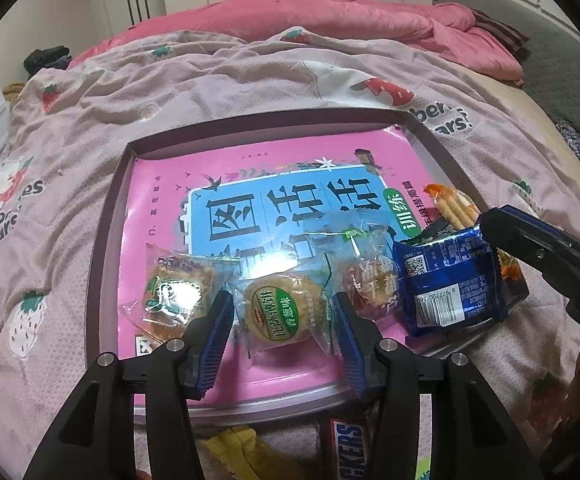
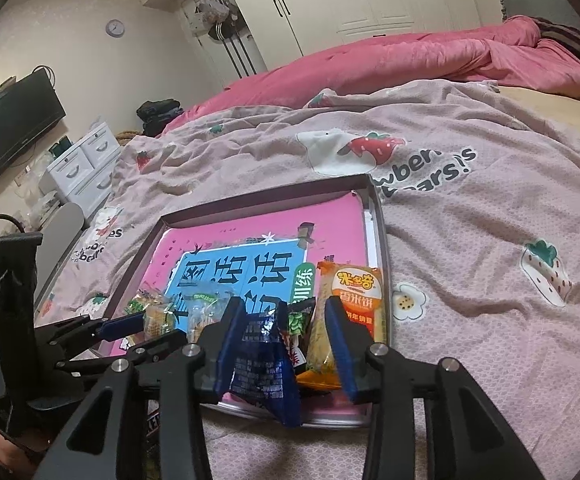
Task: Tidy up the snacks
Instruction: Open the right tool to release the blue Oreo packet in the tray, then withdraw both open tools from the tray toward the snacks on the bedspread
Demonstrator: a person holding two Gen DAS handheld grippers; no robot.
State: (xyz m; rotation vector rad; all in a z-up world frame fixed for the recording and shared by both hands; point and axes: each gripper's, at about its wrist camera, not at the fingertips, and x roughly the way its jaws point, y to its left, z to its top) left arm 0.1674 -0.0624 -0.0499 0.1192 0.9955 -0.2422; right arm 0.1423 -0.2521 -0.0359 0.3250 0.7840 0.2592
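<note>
A shallow tray lined with a pink book lies on the bed. Snack packets sit in a row along its near side. My left gripper is open around a round green-labelled biscuit packet that rests on the book, with small gaps at both pads. To its left lies a cracker packet, to its right a brown cake packet. My right gripper is open; a blue foil packet stands between its fingers, leaning on the left one. An orange packet lies beyond the right finger.
A Snickers bar and a yellow wrapper lie on the strawberry quilt just outside the tray's near rim. A pink duvet is heaped at the back. White drawers and a TV stand to the left.
</note>
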